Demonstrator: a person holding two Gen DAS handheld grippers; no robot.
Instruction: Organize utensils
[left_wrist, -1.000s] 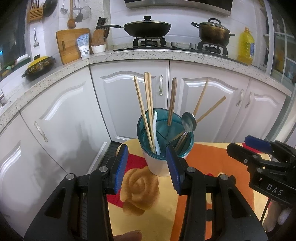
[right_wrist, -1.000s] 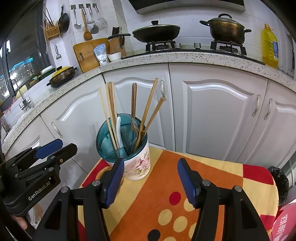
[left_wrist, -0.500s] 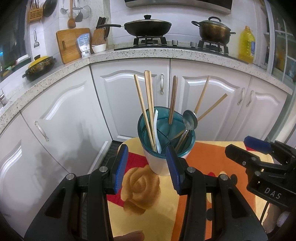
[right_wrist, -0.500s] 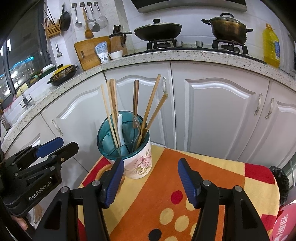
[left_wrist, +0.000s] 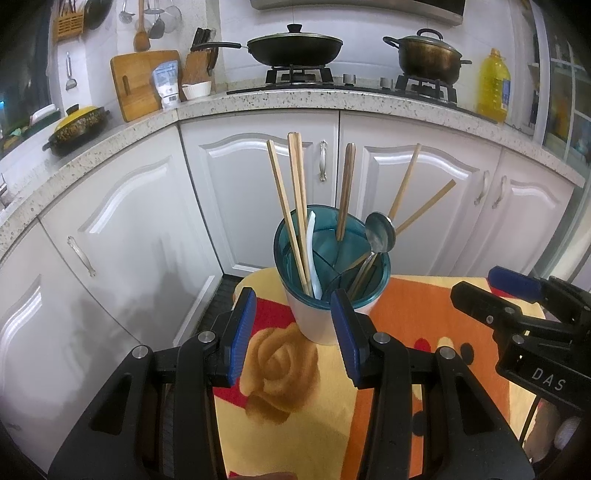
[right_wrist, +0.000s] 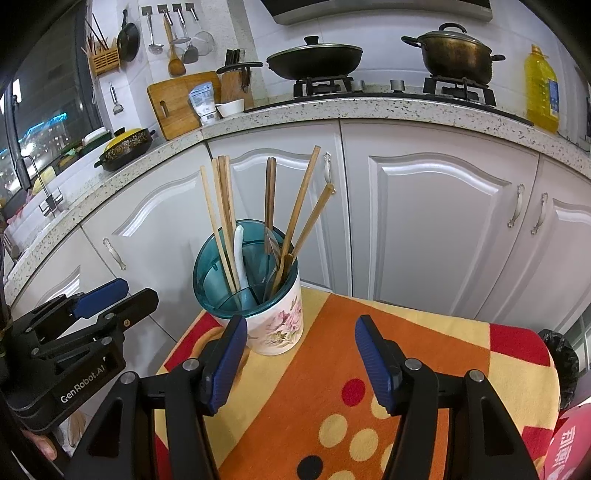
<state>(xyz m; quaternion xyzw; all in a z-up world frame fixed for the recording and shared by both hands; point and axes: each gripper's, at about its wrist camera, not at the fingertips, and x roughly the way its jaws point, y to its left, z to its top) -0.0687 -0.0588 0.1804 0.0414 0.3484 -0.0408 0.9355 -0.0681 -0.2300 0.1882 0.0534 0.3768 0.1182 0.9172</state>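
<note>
A white floral utensil holder (left_wrist: 325, 317) (right_wrist: 275, 317) with a teal divided insert stands on a small table with an orange, yellow and red cloth (right_wrist: 332, 369). It holds several wooden chopsticks (left_wrist: 295, 199) (right_wrist: 221, 214), a white plastic spoon (left_wrist: 312, 251) (right_wrist: 240, 254) and a metal spoon (left_wrist: 380, 232). My left gripper (left_wrist: 293, 332) is open and empty, just in front of the holder. My right gripper (right_wrist: 301, 363) is open and empty, in front of the holder and to its right.
White kitchen cabinets (right_wrist: 436, 221) curve behind the table under a speckled counter (left_wrist: 280, 101). A wok (left_wrist: 295, 48) and a pot (left_wrist: 428, 55) sit on the stove, with a yellow oil bottle (left_wrist: 493, 86) at the right. A cutting board (left_wrist: 142, 85) leans at the back left.
Both grippers have drifted very slightly; the holder sits a little lower and nearer in the views. Both stay open and empty.
</note>
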